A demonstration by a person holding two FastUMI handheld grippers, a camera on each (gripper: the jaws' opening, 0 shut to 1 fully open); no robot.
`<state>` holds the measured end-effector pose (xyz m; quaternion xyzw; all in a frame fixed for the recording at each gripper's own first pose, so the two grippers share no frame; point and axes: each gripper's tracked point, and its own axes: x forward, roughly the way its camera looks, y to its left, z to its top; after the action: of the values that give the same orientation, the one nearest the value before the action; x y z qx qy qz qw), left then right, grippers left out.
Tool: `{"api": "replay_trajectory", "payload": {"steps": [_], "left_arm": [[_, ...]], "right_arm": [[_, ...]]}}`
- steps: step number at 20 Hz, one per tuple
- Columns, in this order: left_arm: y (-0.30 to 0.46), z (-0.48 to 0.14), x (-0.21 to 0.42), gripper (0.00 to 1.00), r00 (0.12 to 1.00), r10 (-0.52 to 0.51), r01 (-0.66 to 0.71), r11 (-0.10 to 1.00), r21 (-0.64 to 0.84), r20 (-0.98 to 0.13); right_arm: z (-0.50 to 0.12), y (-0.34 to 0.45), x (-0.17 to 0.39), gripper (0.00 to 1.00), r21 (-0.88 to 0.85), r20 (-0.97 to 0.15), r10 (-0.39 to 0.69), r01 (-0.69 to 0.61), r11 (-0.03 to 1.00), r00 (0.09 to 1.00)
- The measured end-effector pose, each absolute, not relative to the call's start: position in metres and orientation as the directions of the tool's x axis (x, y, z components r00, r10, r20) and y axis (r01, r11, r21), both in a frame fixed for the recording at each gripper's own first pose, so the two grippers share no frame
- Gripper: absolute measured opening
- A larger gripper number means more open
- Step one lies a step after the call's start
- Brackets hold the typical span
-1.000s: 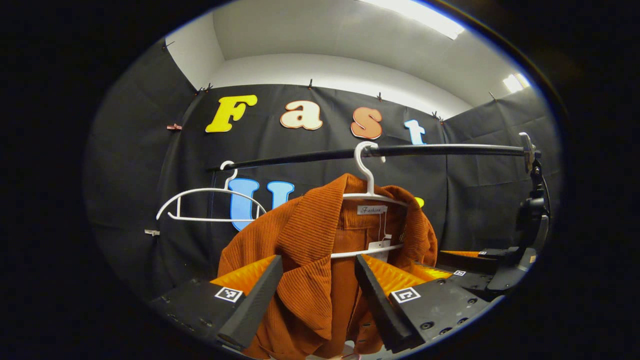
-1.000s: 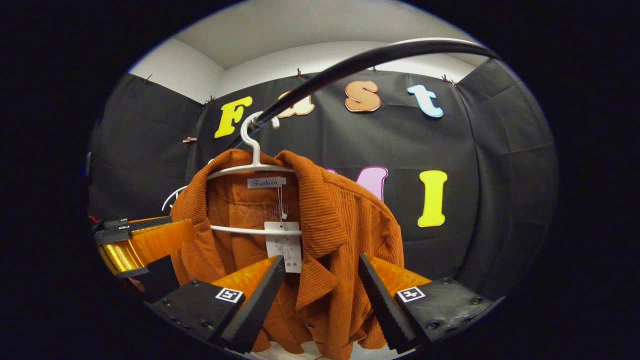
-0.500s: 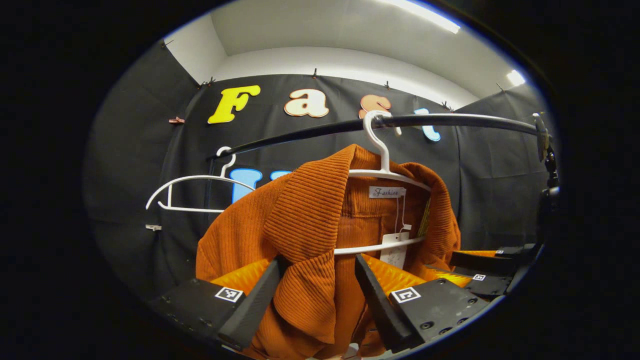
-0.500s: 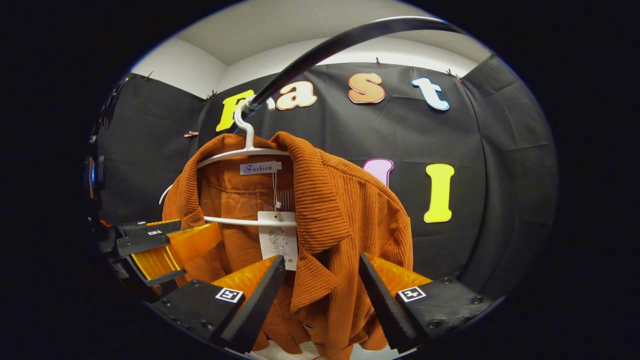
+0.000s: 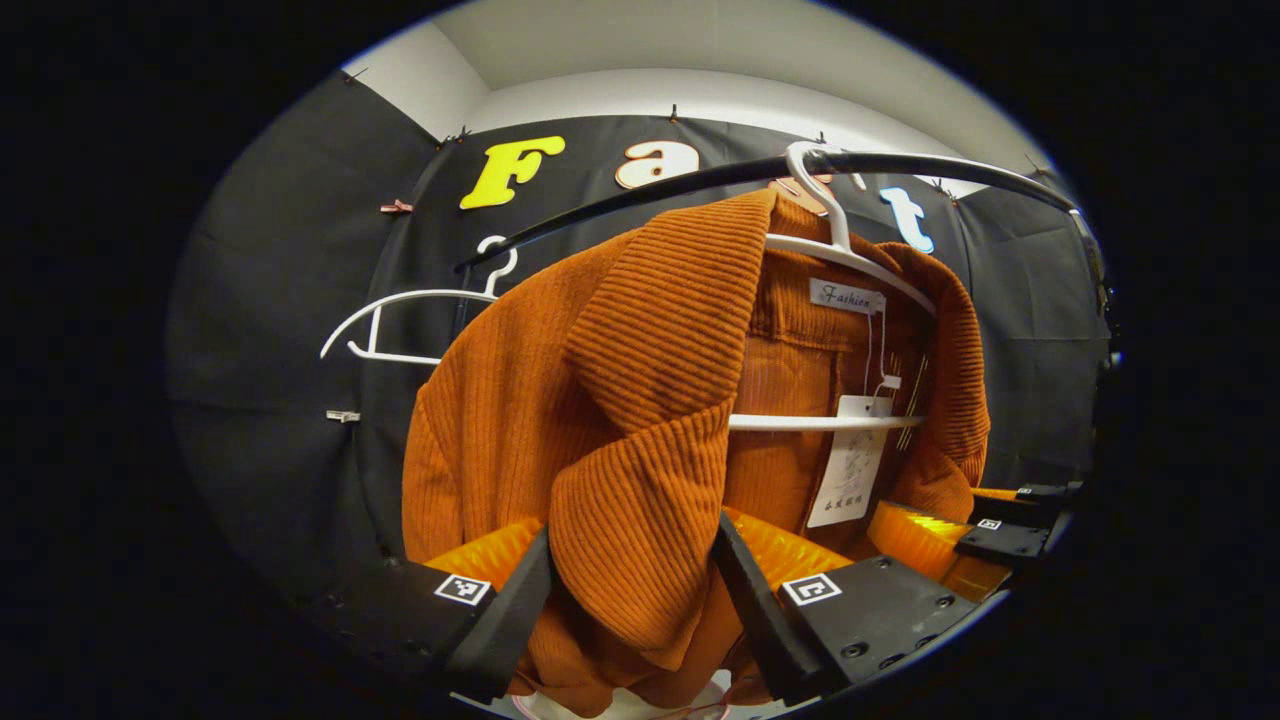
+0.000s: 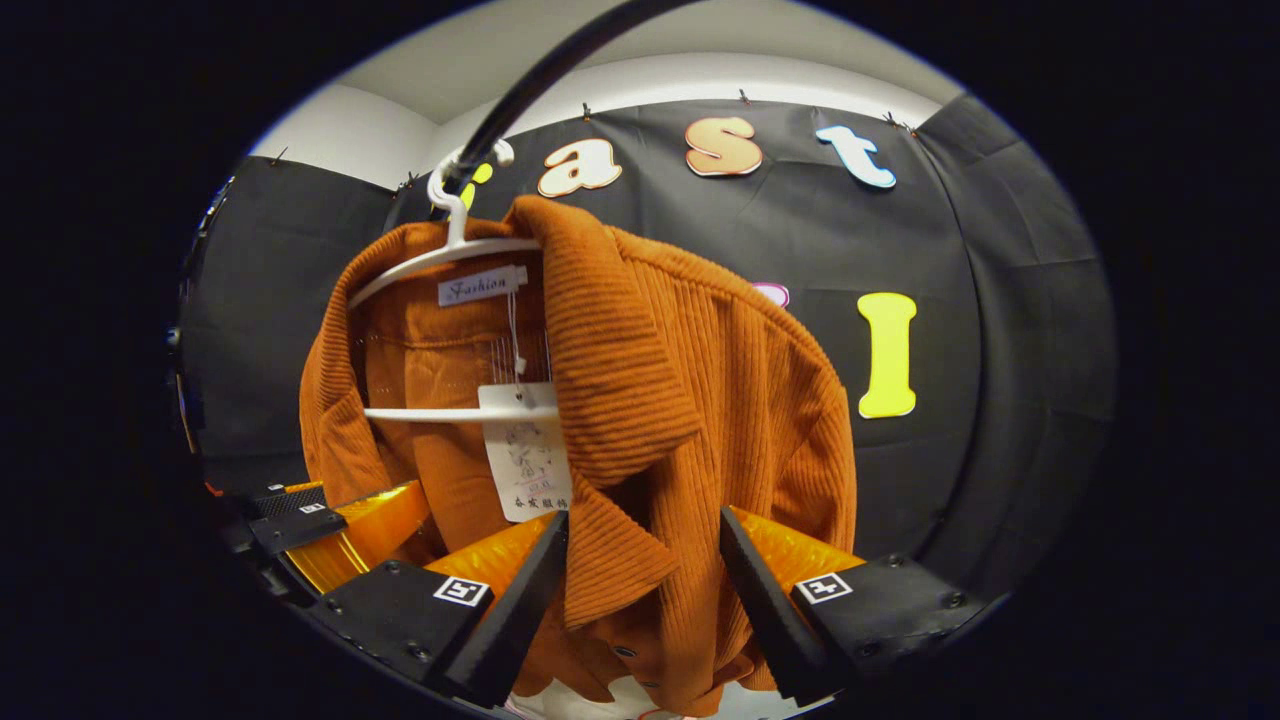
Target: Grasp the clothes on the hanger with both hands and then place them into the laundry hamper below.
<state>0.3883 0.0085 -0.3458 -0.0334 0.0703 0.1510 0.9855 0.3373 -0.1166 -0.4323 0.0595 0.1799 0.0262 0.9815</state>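
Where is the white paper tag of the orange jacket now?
In both views the paper tag hangs inside the open collar of the orange jacket, over the lower bar of the white hanger.

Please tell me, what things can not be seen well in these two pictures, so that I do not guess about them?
- Laundry hamper: below both views' lower edge.
- Lower part of the orange shirt: cut off in the left gripper view behind the left gripper.
- Paper tag print: too small in the right gripper view.
- Whether the right gripper touches the cloth: unclear; its jaws stand apart around the lapel.
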Motion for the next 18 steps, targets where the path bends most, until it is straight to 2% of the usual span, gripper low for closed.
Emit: {"api": "replay_trajectory", "payload": {"steps": [2,3,5,6,7,12,18], "left_arm": [[0.010,-0.345,0.394,0.90,0.947,0.289,-0.297,0.954,-0.042,-0.141],[0.007,-0.345,0.397,0.87,0.953,0.266,-0.276,0.960,-0.049,-0.148],[0.024,-0.343,0.396,0.36,0.939,0.309,-0.320,0.946,-0.051,-0.148],[0.024,-0.346,0.399,0.10,0.943,0.291,-0.305,0.950,-0.069,-0.164],[0.026,-0.346,0.397,0.07,0.937,0.299,-0.316,0.946,-0.072,-0.178],[0.065,-0.320,0.367,0.07,0.911,0.382,-0.389,0.921,-0.021,-0.154],[0.099,-0.280,0.349,0.07,0.893,0.444,-0.439,0.895,0.081,-0.070]], "right_arm": [[-0.444,-0.118,0.341,0.93,0.127,-0.373,0.088,-0.043,0.991,0.924],[-0.446,-0.124,0.346,0.77,0.110,-0.370,0.081,-0.043,0.993,0.925],[-0.444,-0.148,0.353,0.44,0.070,-0.354,0.022,0.003,0.998,0.935],[-0.443,-0.150,0.354,0.28,0.095,-0.354,0.045,-0.012,0.995,0.934],[-0.443,-0.152,0.354,0.11,0.113,-0.359,0.052,-0.012,0.994,0.932],[-0.418,-0.184,0.354,0.11,0.123,-0.316,0.011,0.029,0.992,0.949],[-0.408,-0.198,0.351,0.11,0.169,-0.307,0.095,-0.044,0.985,0.947]]}}
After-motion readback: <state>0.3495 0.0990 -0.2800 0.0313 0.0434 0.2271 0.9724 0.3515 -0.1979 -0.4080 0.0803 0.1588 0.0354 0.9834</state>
